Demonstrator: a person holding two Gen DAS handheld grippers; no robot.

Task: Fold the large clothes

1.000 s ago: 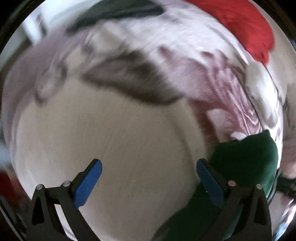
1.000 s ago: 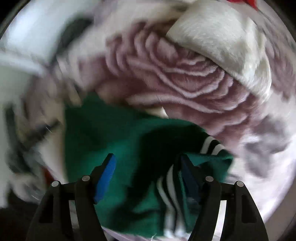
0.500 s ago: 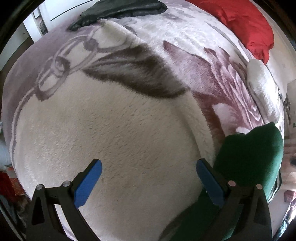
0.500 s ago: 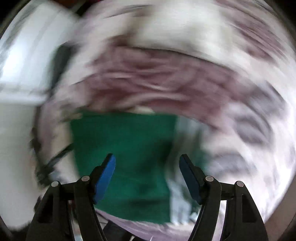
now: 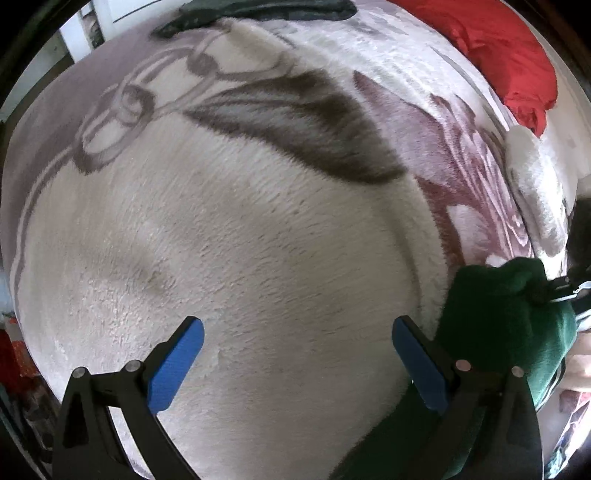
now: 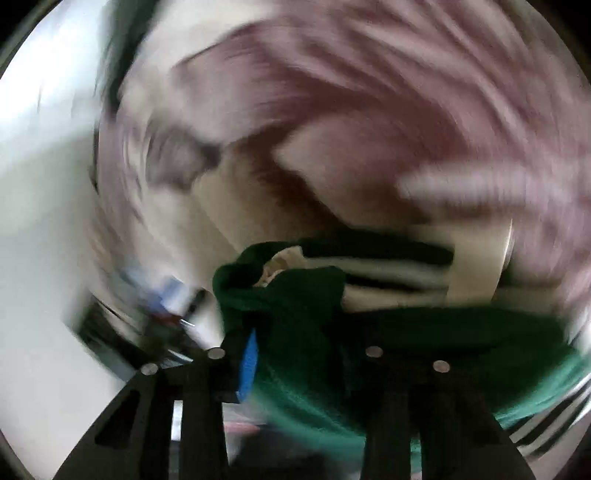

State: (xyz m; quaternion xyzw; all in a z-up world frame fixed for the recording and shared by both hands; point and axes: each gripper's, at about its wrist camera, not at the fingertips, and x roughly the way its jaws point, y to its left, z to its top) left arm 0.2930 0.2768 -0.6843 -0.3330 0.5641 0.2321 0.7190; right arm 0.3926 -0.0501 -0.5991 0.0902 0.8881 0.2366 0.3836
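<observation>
One green garment (image 5: pixel 506 332) with white stripes, one plush floral blanket (image 5: pixel 258 240), one red cloth (image 5: pixel 506 55), one dark cloth (image 5: pixel 258 11) (far edge), and two tools: left tool (image 5: pixel 295 354), right tool (image 6: pixel 299 354).

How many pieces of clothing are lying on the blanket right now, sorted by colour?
Green: 1, the green garment, gripped by the right gripper.
Red: 1, the red garment at the far edge.
Dark: 1, the dark garment at the top edge.
Total: 3, on the blanket.
</observation>
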